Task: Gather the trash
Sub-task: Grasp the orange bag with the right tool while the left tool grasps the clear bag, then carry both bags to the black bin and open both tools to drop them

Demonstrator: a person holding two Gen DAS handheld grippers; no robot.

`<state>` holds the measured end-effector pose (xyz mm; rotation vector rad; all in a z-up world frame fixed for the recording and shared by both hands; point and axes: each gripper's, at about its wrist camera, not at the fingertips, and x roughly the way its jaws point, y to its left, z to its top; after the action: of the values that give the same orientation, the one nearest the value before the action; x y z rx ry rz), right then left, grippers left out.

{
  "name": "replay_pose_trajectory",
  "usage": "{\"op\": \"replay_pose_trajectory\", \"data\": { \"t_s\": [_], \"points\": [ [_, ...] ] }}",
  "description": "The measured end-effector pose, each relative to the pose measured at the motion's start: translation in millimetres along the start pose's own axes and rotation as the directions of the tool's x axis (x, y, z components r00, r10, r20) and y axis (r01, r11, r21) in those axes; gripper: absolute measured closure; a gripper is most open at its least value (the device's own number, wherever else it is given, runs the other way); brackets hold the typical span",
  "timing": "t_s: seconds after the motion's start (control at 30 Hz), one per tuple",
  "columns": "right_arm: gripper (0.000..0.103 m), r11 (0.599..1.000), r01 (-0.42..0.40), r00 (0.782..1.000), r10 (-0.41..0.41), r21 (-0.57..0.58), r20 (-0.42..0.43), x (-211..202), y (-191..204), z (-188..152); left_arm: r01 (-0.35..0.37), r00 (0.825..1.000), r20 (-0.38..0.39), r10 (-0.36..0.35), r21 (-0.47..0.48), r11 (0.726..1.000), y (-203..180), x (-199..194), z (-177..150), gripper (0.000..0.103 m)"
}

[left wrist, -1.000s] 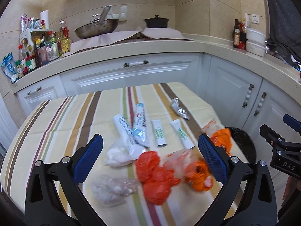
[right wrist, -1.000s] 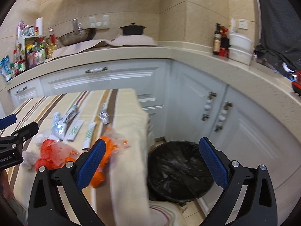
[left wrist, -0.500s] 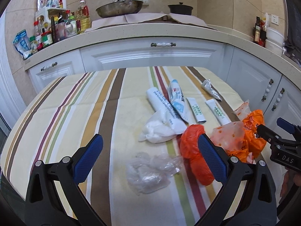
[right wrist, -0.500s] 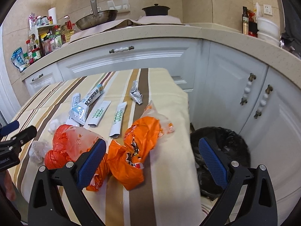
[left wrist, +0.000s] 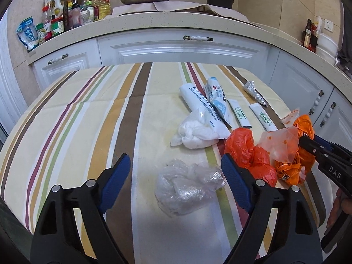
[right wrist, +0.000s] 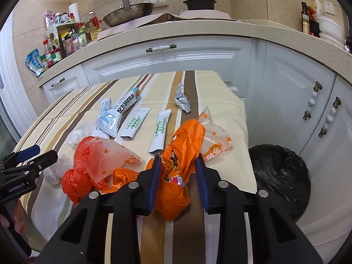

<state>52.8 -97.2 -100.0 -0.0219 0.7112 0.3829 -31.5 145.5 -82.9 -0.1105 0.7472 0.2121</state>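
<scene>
Lying crumpled between the right gripper's [right wrist: 177, 170] blue pads, which pinch it: crinkled orange plastic bag [right wrist: 182, 154], long axis running away along the fingers. Left gripper [left wrist: 176, 176] spread wide over a clear wadded plastic bag [left wrist: 184, 189]. Only the right view shows the black-lined round bin [right wrist: 283, 176], right of the claw.

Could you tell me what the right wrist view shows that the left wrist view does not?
Only the right wrist view shows the black-lined bin on the floor beside the table, and the right tongs closing around the orange bag. Only the left wrist view shows the clear plastic wad between the open left tongs. Both share the sachets, foil wrapper and red bag.
</scene>
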Motion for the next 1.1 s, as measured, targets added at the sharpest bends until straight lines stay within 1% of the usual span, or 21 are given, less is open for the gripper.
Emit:
{"op": "replay_pose_trajectory", "data": {
  "t_s": [0.13,0.27,0.33,0.37,0.4,0.47,0.53,0.6,0.67,0.87,1.1],
  "points": [
    [0.075,1.000,-0.010,1.000,0.010,0.004,0.015,-5,-2,0,0.004,1.000,-0.006,-0.004,0.017,1.000,-3,-3,-4,0.021],
    [0.075,1.000,-0.016,1.000,0.016,0.008,0.024,-8,-4,0,-0.009,1.000,-0.015,0.010,0.035,0.999,-6,-3,-7,0.021],
    [0.076,1.000,-0.018,0.999,0.017,0.008,0.029,-9,-4,1,-0.002,1.000,-0.028,0.003,0.028,1.000,-5,-1,-9,0.029],
    [0.076,1.000,-0.018,0.999,0.018,0.008,0.032,-9,-4,1,0.003,0.999,-0.035,-0.002,0.028,1.000,-5,0,-9,0.037],
    [0.076,1.000,-0.018,0.999,0.018,0.008,0.035,-10,-5,1,0.011,0.999,-0.041,-0.010,0.031,0.999,-5,1,-10,0.041],
    [0.076,1.000,-0.020,0.999,0.019,0.010,0.039,-11,-5,1,0.028,0.998,-0.056,-0.025,0.044,0.999,-7,3,-12,0.047],
    [0.076,1.000,-0.020,0.999,0.020,0.012,0.044,-13,-6,1,0.031,0.998,-0.053,-0.028,0.058,0.998,-10,2,-14,0.051],
    [0.076,1.000,-0.020,0.999,0.020,0.012,0.046,-14,-7,0,0.037,0.998,-0.044,-0.033,0.072,0.997,-12,1,-15,0.063],
    [0.076,1.000,-0.021,0.999,0.020,0.013,0.049,-15,-7,0,0.038,0.999,-0.036,-0.035,0.079,0.996,-13,-1,-15,0.068],
    [0.076,1.000,-0.022,0.998,0.022,0.007,0.063,-21,-6,0,0.045,0.999,-0.028,-0.043,0.073,0.996,-11,-3,-13,0.072],
    [0.077,1.000,-0.017,0.997,0.016,0.006,0.081,-28,-8,0,0.030,0.999,0.021,-0.032,0.058,0.998,-6,-19,-6,0.072]
  ]
}}
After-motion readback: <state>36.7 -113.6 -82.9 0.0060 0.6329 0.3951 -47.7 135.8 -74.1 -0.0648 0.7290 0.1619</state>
